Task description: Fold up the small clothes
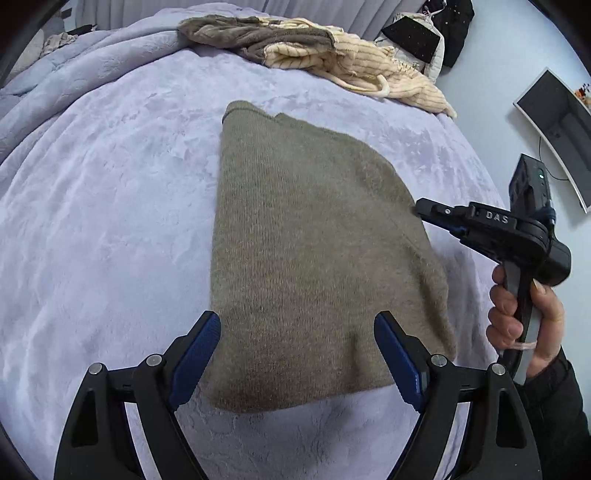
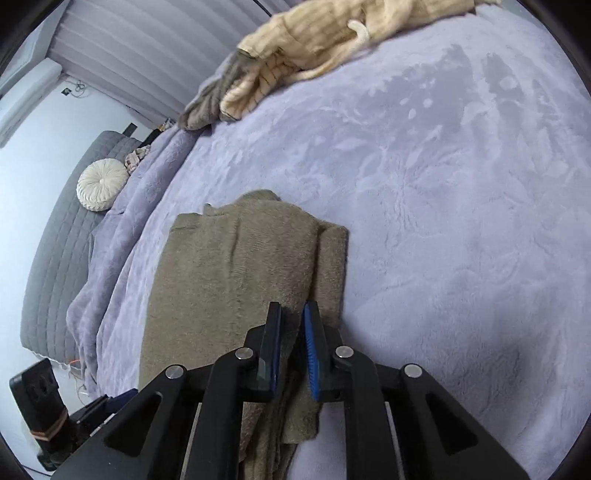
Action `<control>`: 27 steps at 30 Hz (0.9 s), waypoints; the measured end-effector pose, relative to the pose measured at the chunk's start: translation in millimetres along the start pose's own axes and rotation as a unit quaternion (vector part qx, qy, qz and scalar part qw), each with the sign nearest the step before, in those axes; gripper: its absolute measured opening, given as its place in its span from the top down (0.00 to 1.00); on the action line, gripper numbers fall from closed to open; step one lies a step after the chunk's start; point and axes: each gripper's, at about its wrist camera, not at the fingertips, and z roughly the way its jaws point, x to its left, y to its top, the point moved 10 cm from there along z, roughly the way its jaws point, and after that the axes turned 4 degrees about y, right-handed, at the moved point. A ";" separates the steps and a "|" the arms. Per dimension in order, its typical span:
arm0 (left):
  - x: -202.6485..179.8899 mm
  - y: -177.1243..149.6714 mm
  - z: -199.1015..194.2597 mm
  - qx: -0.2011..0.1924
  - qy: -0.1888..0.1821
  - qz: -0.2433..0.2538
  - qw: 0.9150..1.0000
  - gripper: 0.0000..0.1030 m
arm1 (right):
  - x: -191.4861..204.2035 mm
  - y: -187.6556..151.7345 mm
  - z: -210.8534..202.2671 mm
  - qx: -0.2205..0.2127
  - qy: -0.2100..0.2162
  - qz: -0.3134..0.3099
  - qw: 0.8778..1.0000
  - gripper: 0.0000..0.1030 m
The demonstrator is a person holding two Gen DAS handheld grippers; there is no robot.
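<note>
Your right tool pinches the soft, limp sweater's right edge (layers may slip); left tool gapes empty.

I have the bed in front of me, covered by a plush lavender blanket with a faint leaf pattern pressed into the pile; lying flat on it is the folded olive-brown knit garment, my landmark here; beyond the garment, near the far edge of the bed, sits a loose heap of clothes, a cream ribbed piece tangled with a grey-brown one (I cannot tell how many items); past the garment toward the headboard the blanket bunches into folds; a round cream cushion rests there.
</note>
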 end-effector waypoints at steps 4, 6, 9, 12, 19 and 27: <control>4.4 3.1 20.8 0.019 0.022 -0.005 1.000 0.17 | 39.6 14.2 -9.4 -0.042 0.036 -0.035 0.998 0.36; 8.1 1.3 31.2 0.026 0.046 0.000 0.999 0.17 | 40.6 22.5 7.0 -0.034 0.039 -0.026 0.998 0.31; 10.6 1.1 35.6 0.031 0.054 0.001 0.998 0.17 | 14.8 23.8 48.1 0.020 0.021 0.023 0.999 0.35; 10.7 1.1 35.0 0.035 0.059 0.003 0.998 0.17 | -11.6 32.7 47.2 0.010 -0.104 -0.006 0.995 0.54; 13.2 -4.7 23.4 0.022 0.069 0.019 0.997 0.17 | 69.7 -17.6 -1.0 0.000 -0.059 -0.142 0.988 0.51; 27.8 -13.0 11.9 0.016 0.092 0.028 0.995 0.17 | 54.0 -82.8 3.7 0.028 -0.051 -0.113 0.992 0.58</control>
